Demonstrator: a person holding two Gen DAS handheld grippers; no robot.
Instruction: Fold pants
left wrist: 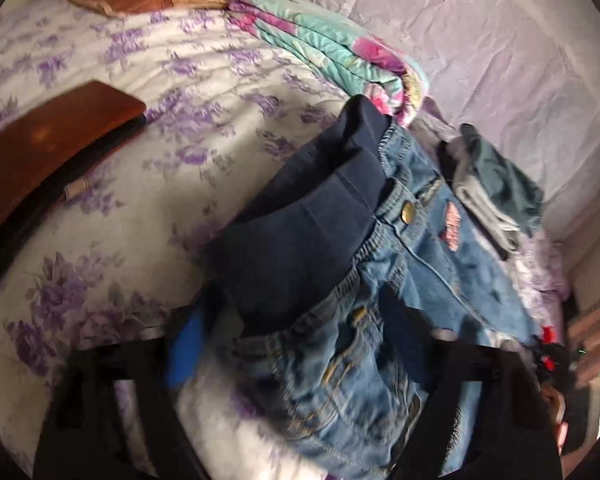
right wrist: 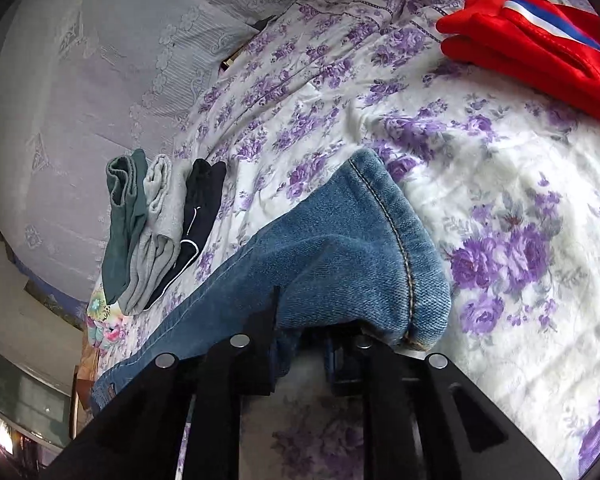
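Gripping jeans — left tool waistband, right tool hem.

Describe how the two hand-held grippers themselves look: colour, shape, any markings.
Both are matte black. The right hand-held gripper has flat angular plates and bars with four round silver studs. The left hand-held gripper is blurred: black bars, a blue patch on one side, small red parts at the other. No cables or sleeves visible.
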